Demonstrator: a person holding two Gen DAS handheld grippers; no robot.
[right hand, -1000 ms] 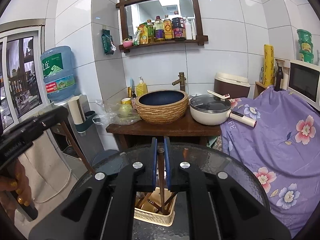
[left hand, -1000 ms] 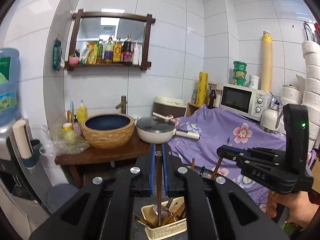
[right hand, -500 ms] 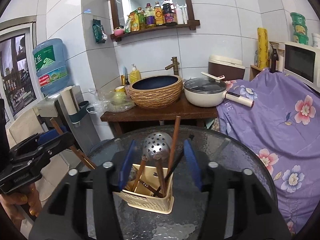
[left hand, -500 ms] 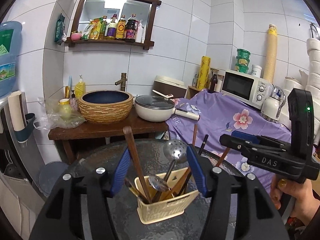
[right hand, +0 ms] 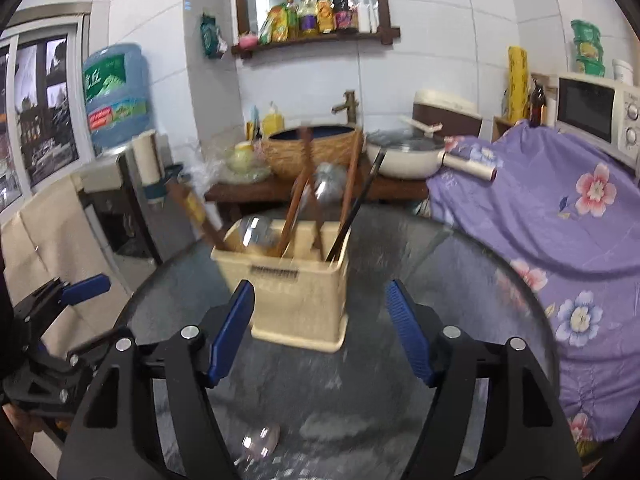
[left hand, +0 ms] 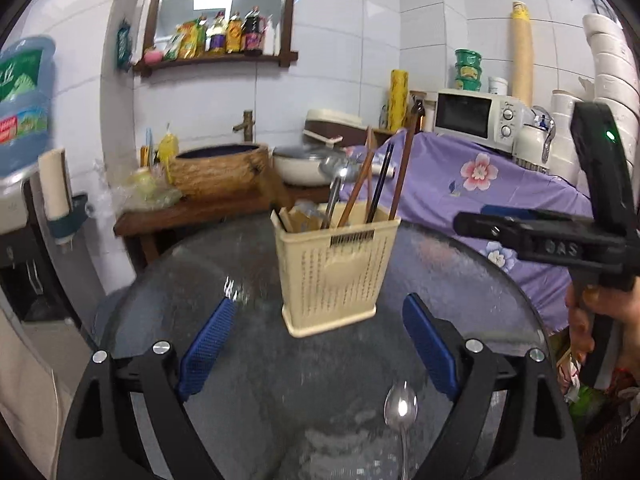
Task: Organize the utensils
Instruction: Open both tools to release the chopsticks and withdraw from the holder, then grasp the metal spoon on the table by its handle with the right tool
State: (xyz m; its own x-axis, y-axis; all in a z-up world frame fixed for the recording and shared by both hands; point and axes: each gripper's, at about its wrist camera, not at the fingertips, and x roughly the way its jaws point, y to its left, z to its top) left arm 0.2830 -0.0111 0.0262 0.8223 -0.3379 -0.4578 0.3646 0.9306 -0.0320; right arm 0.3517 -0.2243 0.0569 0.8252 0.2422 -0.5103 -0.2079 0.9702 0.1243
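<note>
Utensils: most already stand in the cream basket [left hand: 334, 268] in the middle of the round glass table [left hand: 472, 280] — chopsticks [left hand: 378, 184], a slotted ladle [right hand: 330, 184], wooden handles, all leaning toward the back. One metal spoon [left hand: 401, 406] lies loose on the glass, on your side of the basket, under your left gripper [left hand: 320, 344]. The right wrist view shows a shiny bowl-shaped glint [right hand: 262, 442] low on the glass too; too blurred to say whether it's the same spoon.

Both grippers are empty. Left gripper's jaws have just been opening and stand wide apart, nothing between them. Right gripper [right hand: 320, 328]: same, jaws just opened, apart, basket just beyond the tips.

My read: drop-off step done, next is the loose spoon. It lies flat on glass, thin and slippery, so expect to come in low and pinch across the handle or bowl edge.

Watch out:
- basket is light and just ahead of both grippers; easy to nudge.
- tall handles lean out the back; a knock could tip it.
- your two grippers are close together; keep one back.
- purple floral cloth [right hand: 560, 216] at the table's right edge.
</note>
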